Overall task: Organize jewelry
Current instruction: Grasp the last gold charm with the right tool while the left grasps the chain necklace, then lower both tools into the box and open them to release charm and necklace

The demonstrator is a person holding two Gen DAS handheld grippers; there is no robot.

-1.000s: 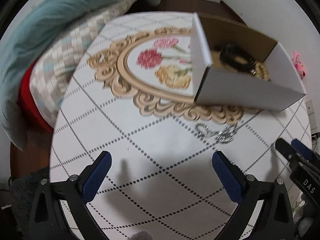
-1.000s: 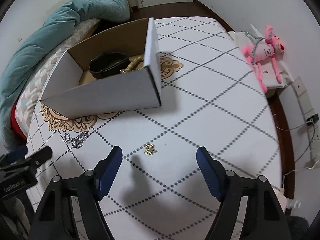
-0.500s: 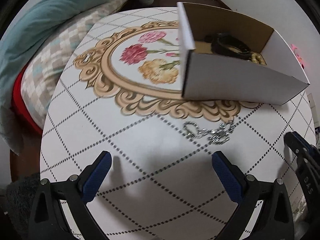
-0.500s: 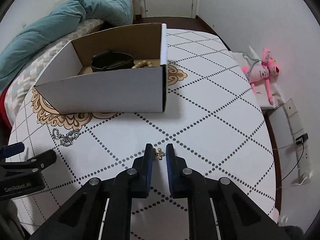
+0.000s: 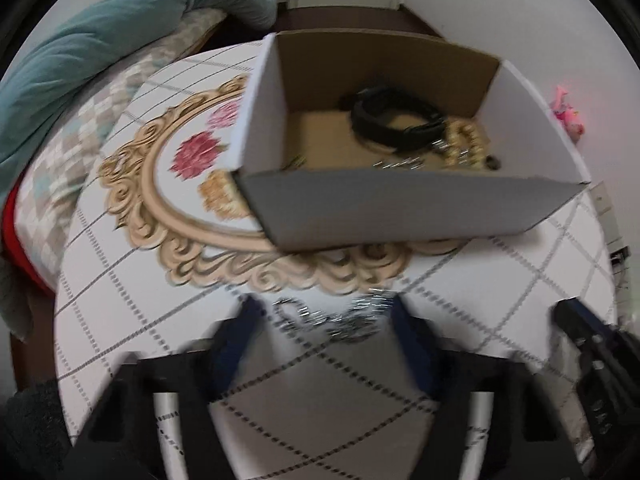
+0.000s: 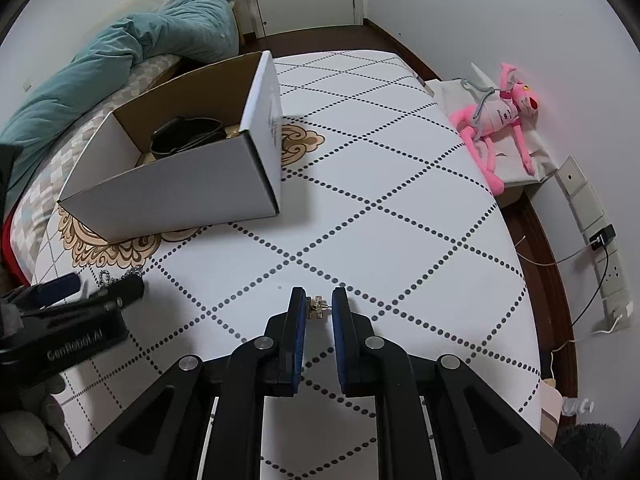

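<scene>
A white cardboard box (image 5: 400, 208) (image 6: 172, 192) stands on the patterned table, holding a black band (image 5: 394, 120) (image 6: 186, 136) and gold beads (image 5: 464, 140). A silver chain (image 5: 336, 320) (image 6: 106, 278) lies on the table in front of the box. My left gripper (image 5: 324, 316) is open, its blurred fingers on either side of the chain. My right gripper (image 6: 318, 306) is shut on a small gold earring (image 6: 318, 306) and holds it just above the table.
A teal blanket (image 6: 120, 52) and checked pillow (image 5: 80, 132) lie beyond the table's left edge. A pink plush toy (image 6: 496, 108) sits on a white bag at the right, by wall sockets and cables (image 6: 600, 236). The table (image 6: 420, 220) is round-edged.
My left gripper moved forward over the chain and its fingers have come closer together. My right gripper closed on the gold earring and lifted it slightly.
</scene>
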